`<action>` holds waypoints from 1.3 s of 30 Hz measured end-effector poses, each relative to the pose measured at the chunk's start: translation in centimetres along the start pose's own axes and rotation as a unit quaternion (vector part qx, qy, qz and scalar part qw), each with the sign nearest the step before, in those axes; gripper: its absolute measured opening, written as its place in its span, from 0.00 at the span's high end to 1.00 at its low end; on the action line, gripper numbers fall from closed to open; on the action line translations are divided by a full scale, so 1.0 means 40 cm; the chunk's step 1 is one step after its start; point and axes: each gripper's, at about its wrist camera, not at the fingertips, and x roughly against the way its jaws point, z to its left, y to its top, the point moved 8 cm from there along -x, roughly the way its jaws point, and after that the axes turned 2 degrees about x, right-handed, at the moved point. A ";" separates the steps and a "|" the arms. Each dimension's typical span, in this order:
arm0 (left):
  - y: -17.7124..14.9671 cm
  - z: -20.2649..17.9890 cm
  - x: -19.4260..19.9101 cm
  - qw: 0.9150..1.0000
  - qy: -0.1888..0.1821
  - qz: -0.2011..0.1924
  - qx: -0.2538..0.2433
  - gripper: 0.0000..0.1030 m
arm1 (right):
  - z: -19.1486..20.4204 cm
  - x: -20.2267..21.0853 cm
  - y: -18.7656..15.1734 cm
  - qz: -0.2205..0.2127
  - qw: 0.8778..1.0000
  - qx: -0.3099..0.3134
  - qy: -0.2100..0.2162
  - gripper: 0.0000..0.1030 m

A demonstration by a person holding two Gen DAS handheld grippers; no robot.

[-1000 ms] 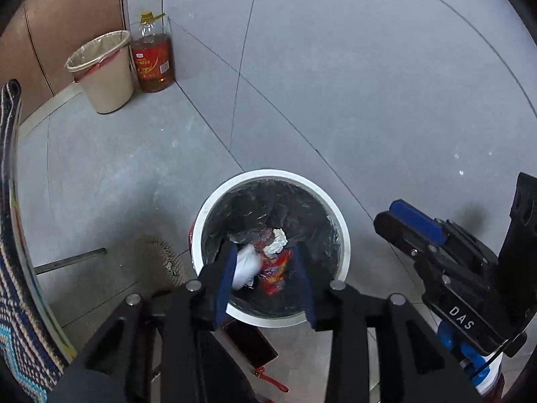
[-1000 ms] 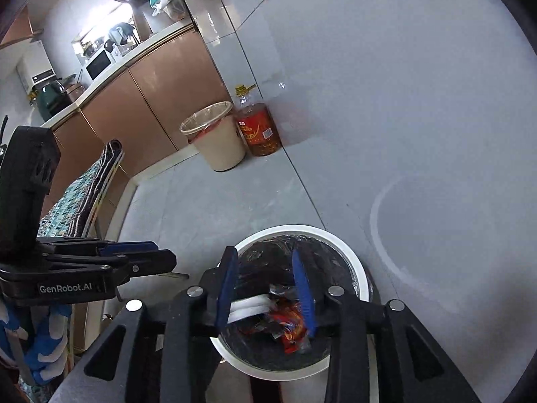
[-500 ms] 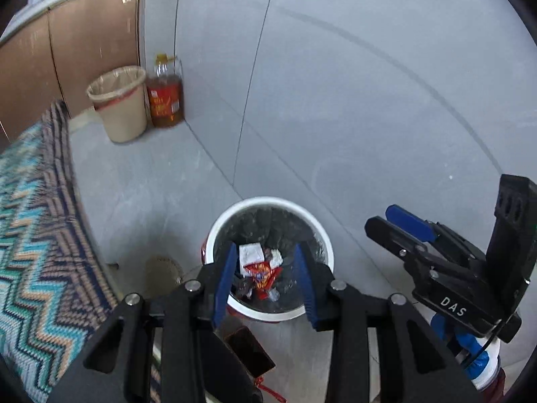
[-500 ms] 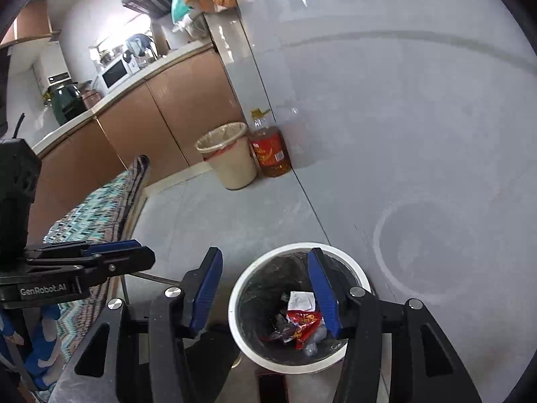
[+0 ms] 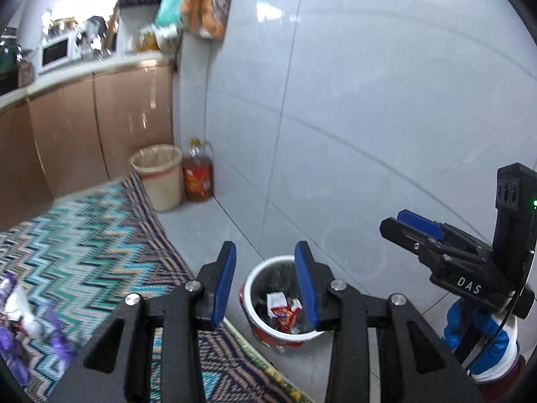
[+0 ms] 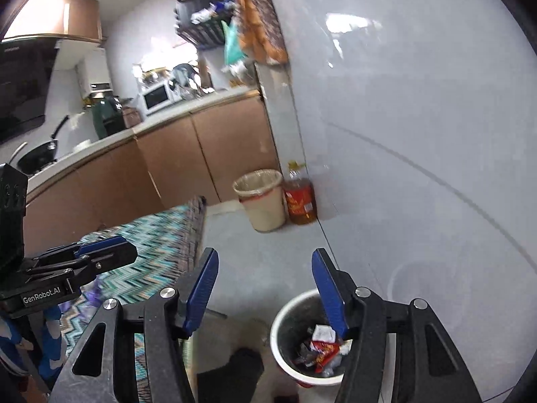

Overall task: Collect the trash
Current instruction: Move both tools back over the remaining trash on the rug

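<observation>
Your left gripper has its jaws parted and nothing between the blue pads, angled downward. Your right gripper is spread even wider, also carrying nothing, tilted down too. From the left wrist camera you can see the right gripper off to the right, side on, and your gloved hand underneath it.

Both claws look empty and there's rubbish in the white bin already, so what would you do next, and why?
Probably swing the left gripper toward the purple wrappers lying on the zigzag cloth. Both it and the right gripper are open and hold nothing, the white bin already holds scraps, and those wrappers look uncollected.
</observation>
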 end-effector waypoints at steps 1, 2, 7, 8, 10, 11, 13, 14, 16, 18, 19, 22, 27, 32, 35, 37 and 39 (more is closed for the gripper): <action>0.004 0.008 0.026 1.000 0.002 -0.008 0.001 0.66 | 0.017 0.011 0.010 -0.006 1.000 0.005 0.003 0.46; 0.008 0.017 0.053 1.000 0.004 -0.016 0.002 0.66 | 0.036 0.022 0.021 -0.012 1.000 0.011 0.007 0.45; 0.018 0.072 0.178 0.999 0.025 -0.045 0.006 0.66 | 0.136 0.074 0.073 -0.044 0.998 0.039 0.025 0.44; 0.019 0.091 0.212 0.998 0.032 -0.053 0.009 0.66 | 0.162 0.087 0.085 -0.051 0.997 0.046 0.031 0.44; 0.015 0.112 0.260 0.997 0.042 -0.065 0.013 0.63 | 0.195 0.103 0.096 -0.060 0.996 0.055 0.041 0.44; 0.014 0.127 0.286 0.996 0.048 -0.073 0.015 0.60 | 0.215 0.113 0.103 -0.064 0.995 0.062 0.044 0.44; 0.011 0.156 0.338 0.994 0.061 -0.091 0.019 0.55 | 0.256 0.131 0.115 -0.072 0.993 0.074 0.050 0.44; 0.009 0.173 0.365 0.992 0.068 -0.100 0.021 0.50 | 0.266 0.138 0.117 -0.075 0.993 0.078 0.052 0.44; 0.004 0.203 0.420 0.989 0.085 -0.117 0.026 0.44 | 0.304 0.152 0.125 -0.082 0.991 0.086 0.061 0.43; -0.004 0.239 0.473 0.986 0.102 -0.130 0.032 0.42 | 0.330 0.165 0.128 -0.086 0.990 0.091 0.070 0.43; -0.011 0.260 0.499 0.984 0.110 -0.134 0.035 0.42 | 0.341 0.171 0.130 -0.089 0.989 0.093 0.074 0.43; -0.033 0.318 0.551 0.981 0.128 -0.138 0.051 0.41 | 0.375 0.185 0.142 -0.096 0.987 0.098 0.088 0.42; -0.067 0.416 0.637 0.971 0.166 -0.153 0.078 0.41 | 0.421 0.196 0.165 -0.110 0.983 0.104 0.106 0.41; -0.098 0.504 0.726 0.958 0.204 -0.175 0.103 0.39 | 0.470 0.197 0.155 -0.112 0.979 0.115 0.127 0.41; -0.120 0.544 0.764 0.950 0.226 -0.184 0.115 0.38 | 0.494 0.183 0.149 -0.107 0.977 0.120 0.137 0.41; -0.133 0.564 0.775 0.947 0.234 -0.185 0.121 0.38 | 0.506 0.168 0.147 -0.102 0.977 0.120 0.143 0.41; -0.157 0.586 0.781 0.944 0.243 -0.183 0.130 0.38 | 0.512 0.151 0.142 -0.095 0.977 0.120 0.148 0.41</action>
